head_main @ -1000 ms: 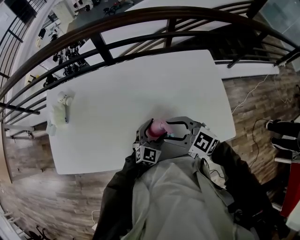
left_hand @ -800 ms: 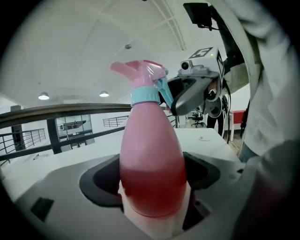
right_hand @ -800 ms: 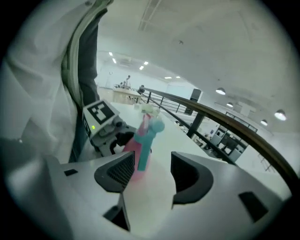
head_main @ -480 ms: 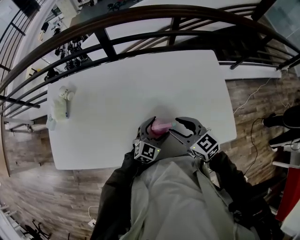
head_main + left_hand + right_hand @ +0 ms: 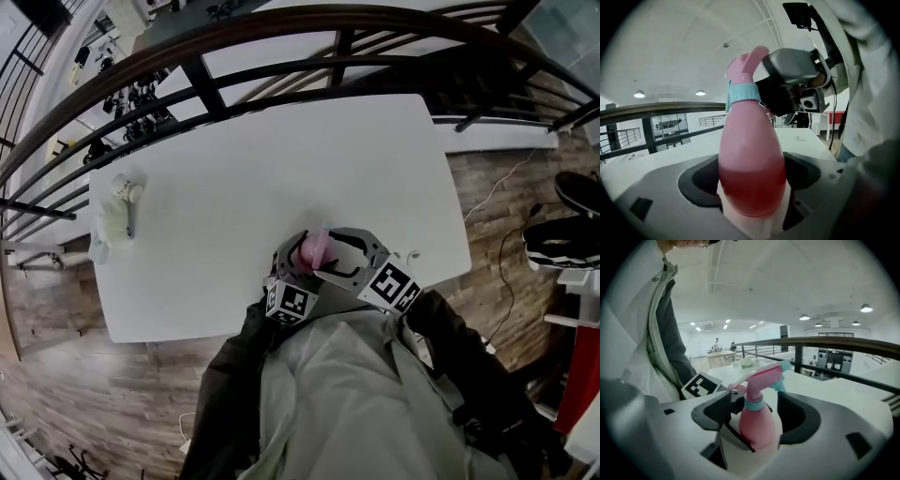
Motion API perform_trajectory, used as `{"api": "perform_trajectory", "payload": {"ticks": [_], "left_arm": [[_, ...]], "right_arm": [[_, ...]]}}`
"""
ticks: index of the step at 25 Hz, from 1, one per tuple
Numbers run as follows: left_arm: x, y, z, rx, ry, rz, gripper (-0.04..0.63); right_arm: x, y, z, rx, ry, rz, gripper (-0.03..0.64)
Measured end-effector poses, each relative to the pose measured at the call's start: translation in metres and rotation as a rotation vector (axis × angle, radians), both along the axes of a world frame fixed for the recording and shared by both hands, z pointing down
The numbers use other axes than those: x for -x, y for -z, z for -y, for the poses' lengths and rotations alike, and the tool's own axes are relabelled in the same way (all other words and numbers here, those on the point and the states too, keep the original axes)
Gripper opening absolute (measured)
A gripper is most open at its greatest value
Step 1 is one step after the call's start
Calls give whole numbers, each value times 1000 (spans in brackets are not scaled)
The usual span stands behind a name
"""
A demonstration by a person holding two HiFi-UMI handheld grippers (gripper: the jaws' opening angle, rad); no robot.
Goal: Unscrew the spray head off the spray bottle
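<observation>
Pink plastic spray bottle point(image 5: 317, 249) point(image 5: 750, 173) point(image 5: 757, 425) with a teal collar stands tilted above the near edge of the white table point(image 5: 281, 169), held just in front of the person's pale jacket point(image 5: 347, 394). The left tool point(image 5: 298, 261) point(image 5: 750, 180) pinches the bottle's round body, a pad pressed to each side. The right tool point(image 5: 341, 253) point(image 5: 757, 411) has its jaws spread on either side of the neck, below the pink spray head point(image 5: 761, 375) point(image 5: 746, 70); they are opening and their pads stand clear of the plastic.

Half a second earlier the right tool sat farther to the right; it has since swung in closer to the left tool.

A pale bundle point(image 5: 120, 214) lies well apart at the table's far left edge. A dark curved railing point(image 5: 281, 52) runs beyond the table, over wooden floor point(image 5: 112, 394). In the left gripper view the right tool hides part of the spray head.
</observation>
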State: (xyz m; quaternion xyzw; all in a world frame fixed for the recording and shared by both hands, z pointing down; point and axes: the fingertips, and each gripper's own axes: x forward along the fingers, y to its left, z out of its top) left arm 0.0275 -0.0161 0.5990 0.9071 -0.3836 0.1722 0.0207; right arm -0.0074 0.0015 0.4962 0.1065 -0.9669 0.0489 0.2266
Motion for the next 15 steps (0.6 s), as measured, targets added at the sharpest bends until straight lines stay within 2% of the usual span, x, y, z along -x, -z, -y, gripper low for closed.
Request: {"api": "perform_trajectory", "payload": {"ticks": [2,4,6,9,11,13,15], "left_arm": [[-1,0,0,-1,-9,-3,414],[-2,1,0,0,-14,-10,414],[-3,3,-2,0,-23,-25,414],[3,1,-16,33,-51,-65,414],[14,5,-26,78,-56,-92,414],[33,14,-34,102,-28,-95,414],[55,19,-40,83,14,-54,414]], "right_arm": [[9,-8,-11,-40,86,-52,313],[8,-14,-13,-72,78,-49,313],[-7,-17,-7,-38,-15,8,313],[-47,-28,7,116,-232,112,313],[-71,-35,17,185,-354,151,313],[-84,-38,24,196,-419,160,312],[-84,-39,25,165,-423,132,311]]}}
